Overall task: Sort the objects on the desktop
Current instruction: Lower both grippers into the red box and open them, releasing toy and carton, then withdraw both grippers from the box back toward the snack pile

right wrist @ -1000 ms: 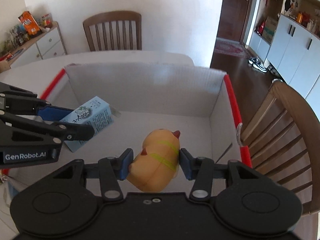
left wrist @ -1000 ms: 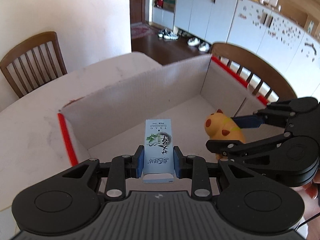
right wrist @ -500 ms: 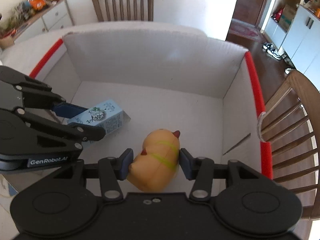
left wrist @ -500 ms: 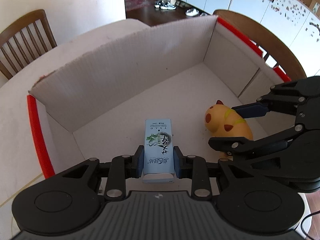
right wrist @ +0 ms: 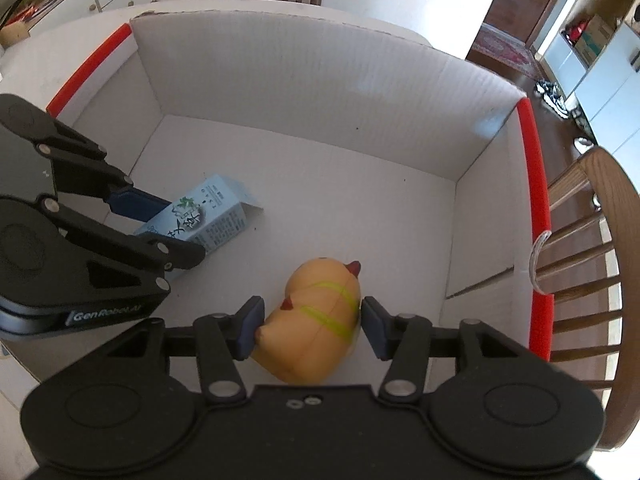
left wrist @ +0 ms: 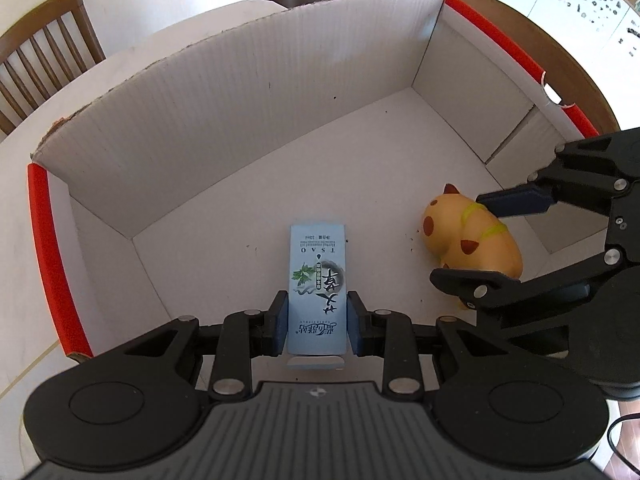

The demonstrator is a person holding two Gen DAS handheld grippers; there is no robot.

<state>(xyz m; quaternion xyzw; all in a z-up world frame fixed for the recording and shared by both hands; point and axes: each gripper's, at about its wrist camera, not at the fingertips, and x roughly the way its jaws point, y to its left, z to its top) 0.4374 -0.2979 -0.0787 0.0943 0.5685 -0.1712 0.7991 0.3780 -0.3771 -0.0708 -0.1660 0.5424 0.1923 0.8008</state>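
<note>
My left gripper (left wrist: 317, 322) is shut on a light blue carton (left wrist: 317, 280) with green leaf print, held low over the floor of a white cardboard box (left wrist: 248, 92) with red-taped edges. My right gripper (right wrist: 312, 326) is shut on a yellow-orange plush toy (right wrist: 316, 320) with red ears and green stripes, down near the box floor. In the right wrist view the carton (right wrist: 208, 220) sits in the left gripper (right wrist: 160, 224) to the left of the toy. In the left wrist view the toy (left wrist: 468, 236) and right gripper (left wrist: 484, 240) are at the right.
The box stands on a white table (left wrist: 24, 184). Wooden chairs stand behind the table (left wrist: 44, 52) and beside the box's right wall (right wrist: 588, 260). White cabinets (right wrist: 608, 72) and shoes on a dark floor lie beyond.
Both grippers have come down into the box with their objects; the box walls now fill the views and the carton and toy are near the floor.
</note>
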